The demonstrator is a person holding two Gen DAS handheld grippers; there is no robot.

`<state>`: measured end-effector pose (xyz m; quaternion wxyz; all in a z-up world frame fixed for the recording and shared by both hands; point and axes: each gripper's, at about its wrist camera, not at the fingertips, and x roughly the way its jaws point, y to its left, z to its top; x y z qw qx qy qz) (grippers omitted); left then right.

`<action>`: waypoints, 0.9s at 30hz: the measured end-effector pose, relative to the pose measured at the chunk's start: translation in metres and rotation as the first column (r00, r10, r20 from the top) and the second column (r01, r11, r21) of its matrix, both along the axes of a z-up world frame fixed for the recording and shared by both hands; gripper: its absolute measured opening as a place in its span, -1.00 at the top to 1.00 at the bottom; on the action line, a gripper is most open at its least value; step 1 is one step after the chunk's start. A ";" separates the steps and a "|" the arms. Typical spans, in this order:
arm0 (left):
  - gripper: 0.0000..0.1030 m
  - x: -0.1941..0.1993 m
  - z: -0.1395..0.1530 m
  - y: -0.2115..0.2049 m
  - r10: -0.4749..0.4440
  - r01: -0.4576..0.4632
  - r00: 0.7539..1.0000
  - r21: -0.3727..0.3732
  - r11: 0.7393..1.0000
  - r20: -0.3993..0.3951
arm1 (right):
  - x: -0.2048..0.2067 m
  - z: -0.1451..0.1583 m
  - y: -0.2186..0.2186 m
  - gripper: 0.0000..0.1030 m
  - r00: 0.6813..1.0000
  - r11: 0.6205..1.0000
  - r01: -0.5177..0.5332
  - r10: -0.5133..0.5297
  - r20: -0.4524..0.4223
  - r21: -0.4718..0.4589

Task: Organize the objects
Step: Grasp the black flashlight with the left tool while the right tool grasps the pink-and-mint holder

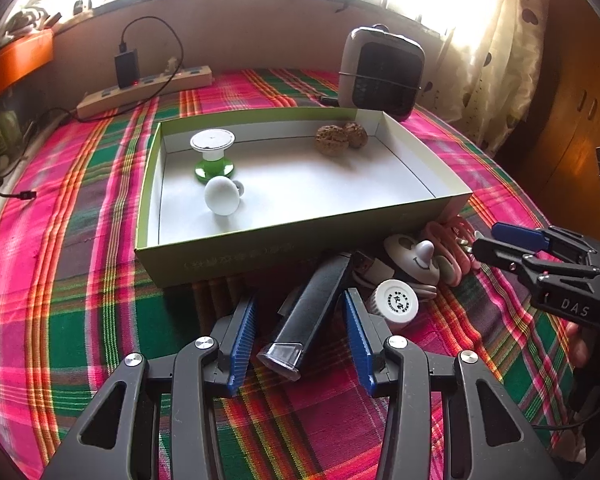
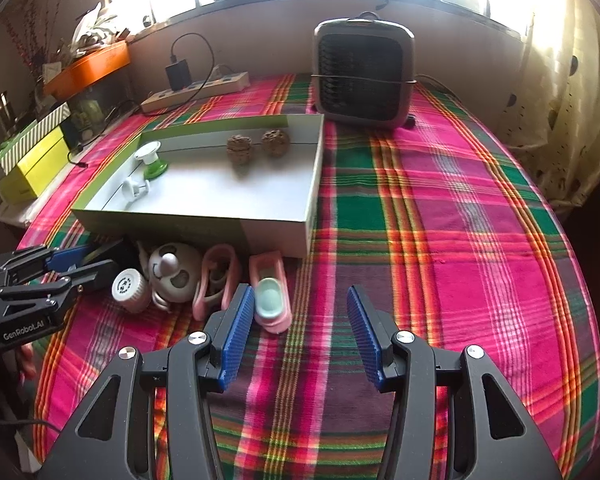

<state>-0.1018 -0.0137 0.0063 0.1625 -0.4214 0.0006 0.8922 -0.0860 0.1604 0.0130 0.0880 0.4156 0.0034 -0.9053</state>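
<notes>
A green-sided box [image 1: 220, 258] [image 2: 276, 236] with a white floor holds a green-and-white spool [image 1: 213, 155] [image 2: 151, 160], a white knob [image 1: 221, 195] and two brown walnuts [image 1: 331, 139] [image 2: 239, 148]. In front of it lie a black trimmer [image 1: 312, 308], a white bottle cap [image 1: 396, 304] [image 2: 129, 289], a white face-shaped toy [image 1: 414, 260] [image 2: 174, 272], pink clips [image 1: 456, 248] [image 2: 216, 280] and a pink-and-mint holder [image 2: 270, 292]. My left gripper [image 1: 302, 336] [image 2: 66, 266] is open with its jaws either side of the trimmer. My right gripper [image 2: 300, 332] [image 1: 496, 240] is open and empty, just right of the holder.
A grey fan heater [image 1: 382, 74] [image 2: 364, 76] stands behind the box. A power strip with charger and cable [image 1: 144, 88] [image 2: 196, 88] lies at the back left. A plaid cloth [image 2: 440, 220] covers the table. Yellow and striped boxes [image 2: 32, 160] stand at the far left edge.
</notes>
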 end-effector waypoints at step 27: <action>0.24 -0.006 0.000 0.007 0.023 -0.024 1.000 -0.054 0.998 -0.008 | -0.018 -0.010 -0.002 0.16 0.999 0.999 -0.014 0.013 0.030 0.048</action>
